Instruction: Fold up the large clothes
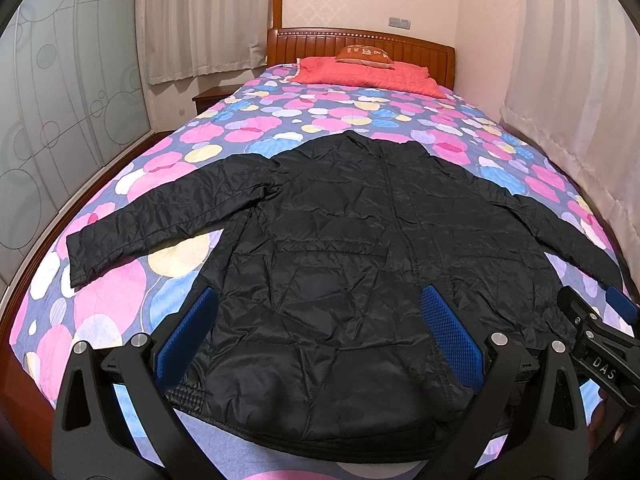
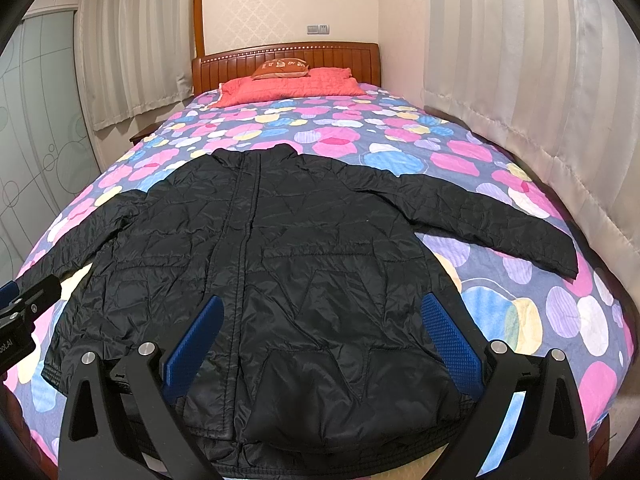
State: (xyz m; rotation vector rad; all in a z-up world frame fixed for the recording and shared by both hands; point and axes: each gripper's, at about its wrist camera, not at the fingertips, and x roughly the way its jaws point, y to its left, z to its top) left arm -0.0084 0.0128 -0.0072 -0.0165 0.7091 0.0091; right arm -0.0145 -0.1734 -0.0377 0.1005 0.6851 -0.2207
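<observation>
Your left tool [image 1: 320, 336] and right tool [image 2: 320, 340] both hover spread wide, gripping nothing, above the hem of the jacket [image 1: 352, 248], which lies flat, sleeves out, on the bed [image 1: 320, 120].

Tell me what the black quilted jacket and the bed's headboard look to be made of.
Black quilted jacket: likely thin nylon or polyester shell, slightly glossy; it crinkles and catches light along stitched quilting lines. Headboard: apparently varnished reddish-brown wood, with vertical grooves and a smooth sheen.
</observation>
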